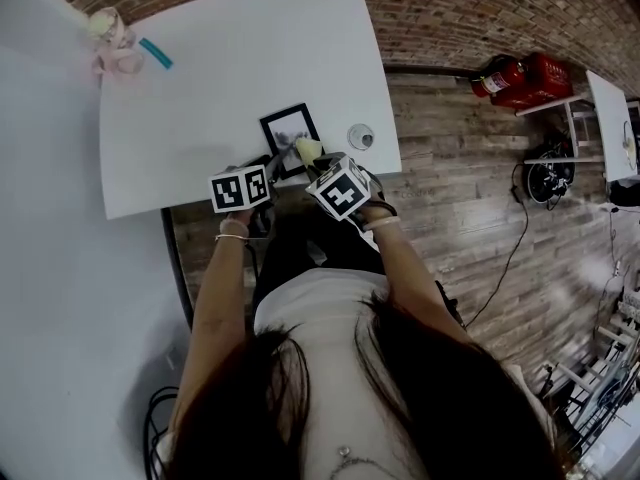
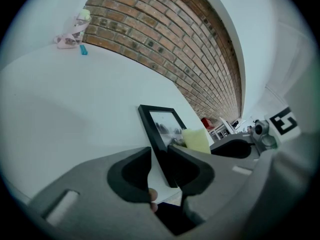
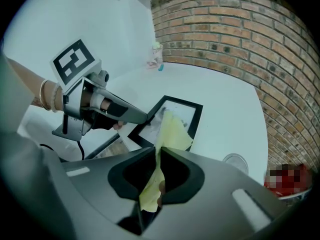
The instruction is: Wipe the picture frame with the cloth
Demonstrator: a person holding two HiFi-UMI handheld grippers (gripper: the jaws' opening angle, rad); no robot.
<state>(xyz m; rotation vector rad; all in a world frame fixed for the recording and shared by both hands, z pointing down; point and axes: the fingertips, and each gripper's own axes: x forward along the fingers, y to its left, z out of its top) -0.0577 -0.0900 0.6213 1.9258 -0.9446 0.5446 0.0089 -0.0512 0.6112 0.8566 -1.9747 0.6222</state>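
Observation:
A black picture frame (image 1: 288,136) lies flat near the front edge of the white table (image 1: 220,78). My left gripper (image 2: 159,155) is shut on the frame's (image 2: 161,129) near left edge, which runs in between its jaws. My right gripper (image 3: 159,156) is shut on a pale yellow cloth (image 3: 172,131). The cloth's free end rests on the glass of the frame (image 3: 192,115). In the head view the cloth (image 1: 308,149) shows on the frame's near right part, between the two marker cubes. The left gripper's fingers (image 3: 131,115) reach the frame's corner in the right gripper view.
A small round clear object (image 1: 361,136) sits on the table right of the frame. A pink item (image 1: 112,46) and a teal stick (image 1: 155,53) lie at the far left corner. Red fire extinguishers (image 1: 522,76) lie on the wooden floor by a brick wall.

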